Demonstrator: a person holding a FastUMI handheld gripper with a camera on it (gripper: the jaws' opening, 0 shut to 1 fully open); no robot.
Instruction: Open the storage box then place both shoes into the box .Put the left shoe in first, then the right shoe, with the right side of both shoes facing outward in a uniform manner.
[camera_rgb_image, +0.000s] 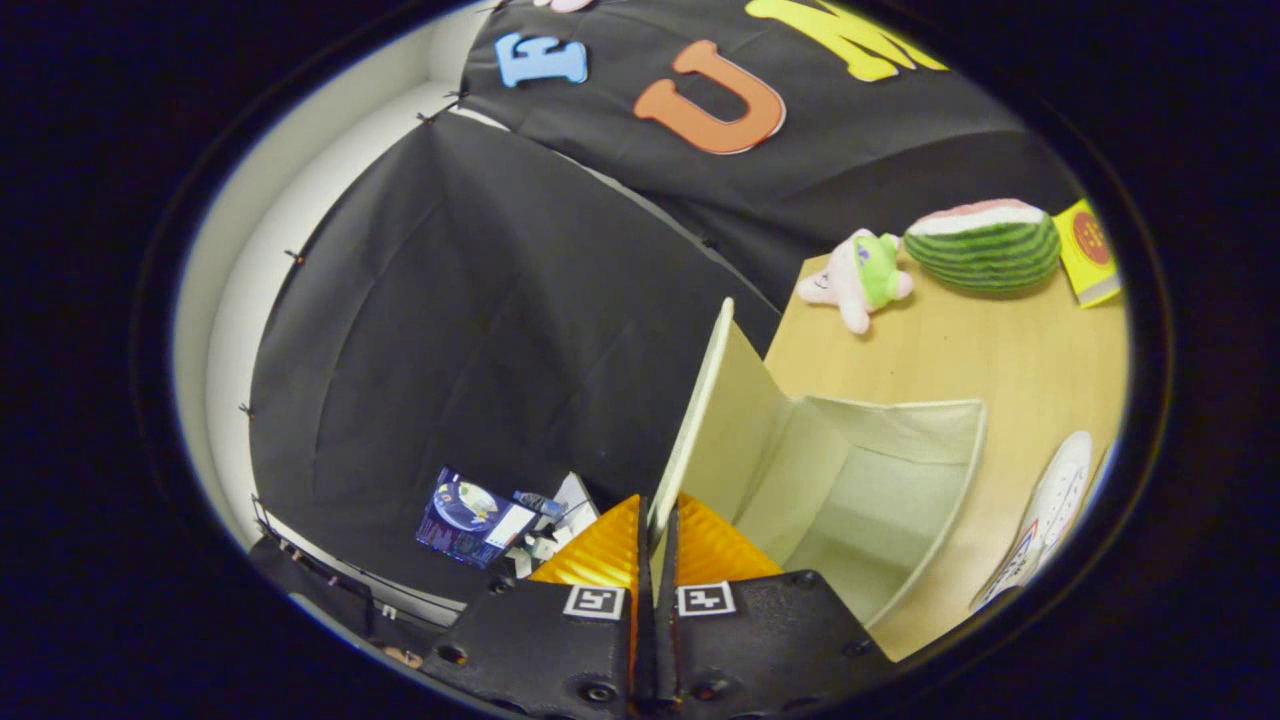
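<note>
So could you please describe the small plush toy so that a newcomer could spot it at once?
Start at the wooden table, beyond the open box whose lid the jaws are shut on. At the far edge, left of the striped watermelon, lies the plush toy: the one pink-and-green soft figure there.

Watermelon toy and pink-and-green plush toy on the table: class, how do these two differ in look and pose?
1. The watermelon toy is a striped green wedge with a red cut face; the plush toy is pink with a green patch.
2. The watermelon toy is a rounded lump; the plush toy sprawls with limbs out.
3. The watermelon toy is bigger.

Both sit on the wooden table, beyond the open storage box whose lid the tongs grip.
</note>
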